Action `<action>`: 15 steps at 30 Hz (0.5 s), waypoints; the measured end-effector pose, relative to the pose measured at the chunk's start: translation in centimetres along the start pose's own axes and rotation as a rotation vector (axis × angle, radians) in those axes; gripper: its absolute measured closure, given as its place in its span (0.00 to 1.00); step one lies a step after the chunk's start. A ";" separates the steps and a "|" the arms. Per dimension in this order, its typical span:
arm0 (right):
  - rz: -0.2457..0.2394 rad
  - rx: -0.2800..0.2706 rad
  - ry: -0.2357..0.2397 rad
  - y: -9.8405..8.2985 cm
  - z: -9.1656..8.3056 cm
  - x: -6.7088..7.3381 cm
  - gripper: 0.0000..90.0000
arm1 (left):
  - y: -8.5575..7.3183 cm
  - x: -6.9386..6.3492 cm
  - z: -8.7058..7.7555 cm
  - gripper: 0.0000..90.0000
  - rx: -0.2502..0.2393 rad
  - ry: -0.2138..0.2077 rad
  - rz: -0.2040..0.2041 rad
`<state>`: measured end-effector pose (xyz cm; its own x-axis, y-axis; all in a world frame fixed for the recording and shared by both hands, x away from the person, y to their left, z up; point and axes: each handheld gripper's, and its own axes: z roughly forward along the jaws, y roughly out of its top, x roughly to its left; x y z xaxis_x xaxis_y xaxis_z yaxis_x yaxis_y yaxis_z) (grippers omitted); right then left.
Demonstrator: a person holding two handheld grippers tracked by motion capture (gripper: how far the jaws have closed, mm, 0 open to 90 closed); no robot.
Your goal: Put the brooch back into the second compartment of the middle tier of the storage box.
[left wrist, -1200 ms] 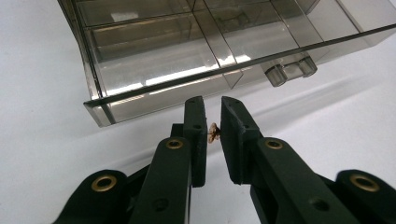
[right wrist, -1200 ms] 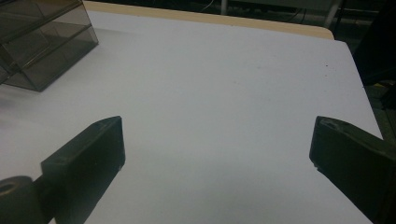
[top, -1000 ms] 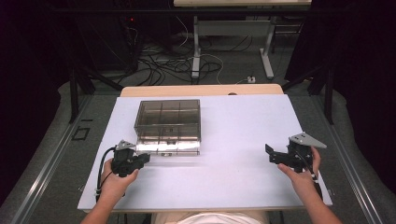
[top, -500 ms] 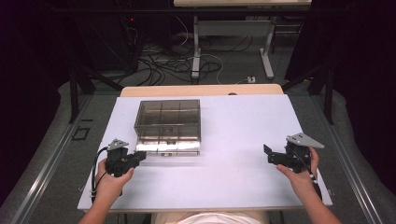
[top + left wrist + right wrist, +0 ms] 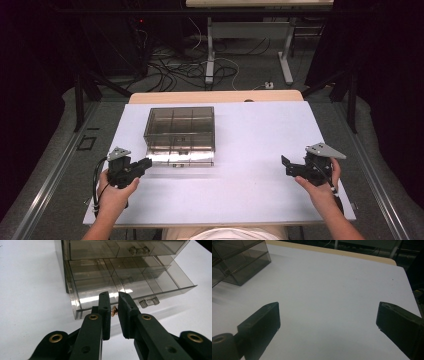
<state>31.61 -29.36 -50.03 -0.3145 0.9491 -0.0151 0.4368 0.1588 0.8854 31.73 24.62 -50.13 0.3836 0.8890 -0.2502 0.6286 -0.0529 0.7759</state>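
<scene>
White table (image 5: 250, 150): left gripper (image 5: 114, 305) pinches a tiny gold metal ornament (image 5: 114, 311) near the smoky clear plastic drawer box (image 5: 181, 131); light, slippery, probably delicate; grip its edges; right gripper (image 5: 328, 317) wide, empty

You get even overhead light on the white table (image 5: 250, 150), room beyond nearly black. Glare streaks across the clear drawer box (image 5: 120, 287) front. High view soft and grainy. Near jaws blurred in both gripper views; faint shadows under the box

White table (image 5: 250, 150), cables (image 5: 185, 70) on floor beyond.
</scene>
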 end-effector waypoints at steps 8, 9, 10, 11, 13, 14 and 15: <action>0.000 0.001 0.001 0.0 -0.1 0.1 0.04 | 0.5 0.0 -0.7 0.90 -0.042 0.000 0.008; 0.000 0.001 0.001 0.0 -0.1 0.1 0.04 | 0.5 0.0 -0.8 0.90 -0.037 -0.001 0.006; 0.000 0.004 0.005 0.0 -0.1 0.1 0.03 | 0.7 -0.1 -0.9 0.90 -0.031 -0.008 0.000; -0.002 0.008 0.018 0.1 -0.1 0.1 0.01 | 0.7 -0.1 -0.9 0.90 -0.033 -0.011 0.004; -0.005 0.012 0.022 0.1 -0.1 0.1 0.00 | 1.0 -0.2 -1.0 0.90 -0.040 -0.008 0.007; -0.007 0.012 0.024 0.1 -0.1 0.1 0.00 | 1.1 -0.3 -1.0 0.90 -0.046 -0.013 -0.004; -0.009 0.013 0.025 0.0 -0.2 0.1 0.00 | 1.2 -0.4 -1.1 0.90 -0.044 -0.014 0.003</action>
<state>31.43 -29.26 -49.91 -0.3390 0.9407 -0.0113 0.4447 0.1708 0.8792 31.59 24.75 -48.43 0.3954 0.8823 -0.2554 0.5970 -0.0355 0.8015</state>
